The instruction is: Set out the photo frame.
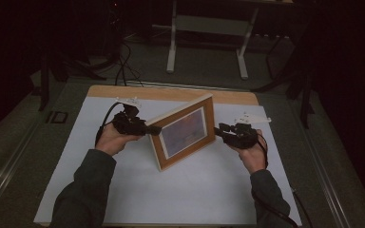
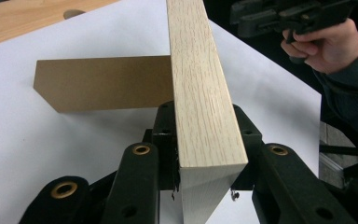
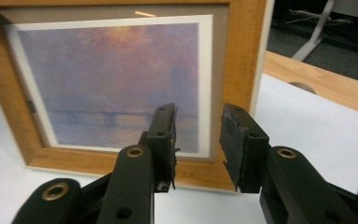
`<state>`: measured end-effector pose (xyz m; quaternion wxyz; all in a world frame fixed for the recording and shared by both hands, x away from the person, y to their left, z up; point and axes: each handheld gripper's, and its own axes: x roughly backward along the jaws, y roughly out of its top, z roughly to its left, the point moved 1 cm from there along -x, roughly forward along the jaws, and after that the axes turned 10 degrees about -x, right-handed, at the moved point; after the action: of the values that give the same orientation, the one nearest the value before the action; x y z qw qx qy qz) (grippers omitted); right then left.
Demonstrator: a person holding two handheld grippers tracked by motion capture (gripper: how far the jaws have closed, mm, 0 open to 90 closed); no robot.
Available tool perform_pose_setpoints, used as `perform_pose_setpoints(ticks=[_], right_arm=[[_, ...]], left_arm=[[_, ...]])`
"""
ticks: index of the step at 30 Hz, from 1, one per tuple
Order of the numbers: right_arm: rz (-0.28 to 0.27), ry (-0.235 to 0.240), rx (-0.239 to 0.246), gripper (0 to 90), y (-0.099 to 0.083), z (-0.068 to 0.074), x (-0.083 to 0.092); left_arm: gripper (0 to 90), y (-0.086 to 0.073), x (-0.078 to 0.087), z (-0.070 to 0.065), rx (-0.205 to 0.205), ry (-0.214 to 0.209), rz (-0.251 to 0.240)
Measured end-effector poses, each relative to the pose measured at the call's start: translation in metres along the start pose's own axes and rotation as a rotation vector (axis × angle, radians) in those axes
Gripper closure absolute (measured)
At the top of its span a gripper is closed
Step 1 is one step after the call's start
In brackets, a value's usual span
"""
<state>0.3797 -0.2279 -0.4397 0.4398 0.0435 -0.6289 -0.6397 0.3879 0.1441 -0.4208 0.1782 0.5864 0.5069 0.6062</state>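
Two jaws on our left gripper [image 1: 153, 129] are clamped on the pale wooden side of the picture frame [image 1: 185, 131]; in the left gripper view they press the wood from both sides at the near corner. Our right gripper [image 1: 218, 130] is a different story: its jaws stand apart with nothing between them, pointed at the frame's front near its right edge, close but not touching as far as we can tell.

Moving outward, the frame stands on its bottom edge on the white sheet [image 1: 123, 190] covering the bench [image 1: 171, 92], leaning back a bit. Behind it we can see a brown easel flap [image 2: 102, 83] swung out from the back, lying low over the sheet. Our guess is that the left grip is there to keep the frame steady while the flap takes the weight, and the free right gripper is waiting to nudge or catch the other side if it tips.

Front shows a hazy purple and orange print [image 3: 116, 79] with a white mat. Beyond the bench it's just dark floor and a white stand [image 1: 209, 33].
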Motion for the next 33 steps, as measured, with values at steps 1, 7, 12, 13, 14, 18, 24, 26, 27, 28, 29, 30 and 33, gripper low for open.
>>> perform_pose_setpoints(ticks=[1, 7, 12, 13, 14, 18, 24, 26, 27, 28, 29, 30, 33], right_arm=[[0.001, -0.003, 0.0, 64.7, 0.001, 0.0, -0.001], [0.006, -0.023, 0.001, 62.3, 0.008, -0.004, -0.006], [0.02, -0.019, 0.02, 56.4, 0.014, -0.006, -0.012], [0.026, -0.019, 0.032, 51.7, 0.018, -0.005, -0.016], [0.024, -0.019, 0.034, 50.2, 0.02, -0.005, -0.017], [0.016, -0.02, 0.04, 43.5, 0.028, -0.005, -0.022], [0.017, -0.02, 0.043, 40.9, 0.035, -0.006, -0.026], [0.021, -0.022, 0.038, 41.5, 0.037, -0.006, -0.029], [0.021, -0.02, 0.036, 41.6, 0.037, -0.007, -0.029], [0.019, -0.018, 0.033, 41.7, 0.037, -0.008, -0.03], [0.019, -0.018, 0.033, 41.7, 0.037, -0.008, -0.03], [0.019, -0.016, 0.031, 41.8, 0.037, -0.008, -0.031], [0.016, 0.012, 0.032, 41.7, 0.038, -0.009, -0.032]], left_arm=[[71.1, 0.0, 0.001, 0.0, -0.004, -0.004, 0.001], [71.5, -0.004, 0.008, -0.001, -0.046, -0.045, 0.008], [71.6, -0.006, 0.01, -0.002, -0.054, -0.038, 0.004], [71.4, -0.006, 0.01, -0.002, -0.056, -0.035, 0.002], [71.3, -0.007, 0.01, -0.003, -0.056, -0.027, -0.001], [65.2, -0.008, 0.012, -0.005, -0.06, 0.036, -0.011], [55.6, -0.014, 0.015, -0.012, -0.008, 0.14, -0.057], [52.5, -0.017, 0.014, -0.017, 0.005, 0.191, -0.061], [52.7, -0.018, 0.014, -0.019, 0.014, 0.208, -0.073], [52.5, -0.018, 0.014, -0.021, 0.012, 0.226, -0.071], [51.6, -0.018, 0.014, -0.021, 0.012, 0.226, -0.071], [51.6, -0.02, 0.016, -0.026, 0.017, 0.266, -0.092], [51.4, -0.023, 0.018, -0.03, 0.027, 0.31, -0.101]])
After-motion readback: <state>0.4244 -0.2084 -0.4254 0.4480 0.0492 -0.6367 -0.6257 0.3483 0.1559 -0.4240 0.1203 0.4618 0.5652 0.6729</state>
